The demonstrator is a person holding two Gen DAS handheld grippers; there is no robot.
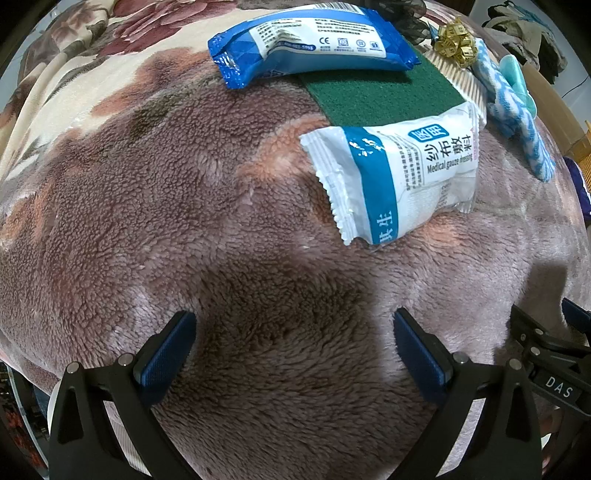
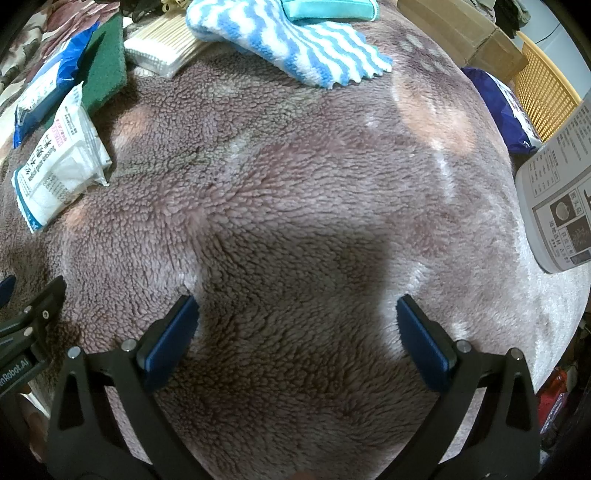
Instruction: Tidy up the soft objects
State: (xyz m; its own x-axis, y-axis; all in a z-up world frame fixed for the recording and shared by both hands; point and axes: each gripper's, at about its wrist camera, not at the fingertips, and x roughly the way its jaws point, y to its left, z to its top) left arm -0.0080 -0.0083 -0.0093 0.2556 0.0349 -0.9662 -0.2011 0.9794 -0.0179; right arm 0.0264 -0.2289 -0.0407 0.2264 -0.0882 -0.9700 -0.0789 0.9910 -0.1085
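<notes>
On a brown fleece blanket (image 1: 155, 206) lies a white and blue gauze packet (image 1: 399, 177), partly on a green scouring pad (image 1: 380, 92). A blue wipes packet (image 1: 314, 40) rests behind it. A blue-white striped cloth (image 1: 517, 110) lies to the right, with a yellow tape measure (image 1: 454, 44) beyond. My left gripper (image 1: 293, 332) is open over bare blanket, below the gauze packet. My right gripper (image 2: 297, 321) is open too, with nothing between its fingers. In the right wrist view the gauze packet (image 2: 59, 158) lies far left and the striped cloth (image 2: 295, 44) at the top.
A pack of cotton swabs (image 2: 162, 48) and a teal item (image 2: 328, 9) sit by the striped cloth. A grey printed bottle (image 2: 557, 184) and a purple bag (image 2: 506, 110) lie at the right. Cardboard boxes (image 2: 465, 26) stand beyond the blanket. The other gripper (image 1: 554, 354) shows at the left wrist view's right edge.
</notes>
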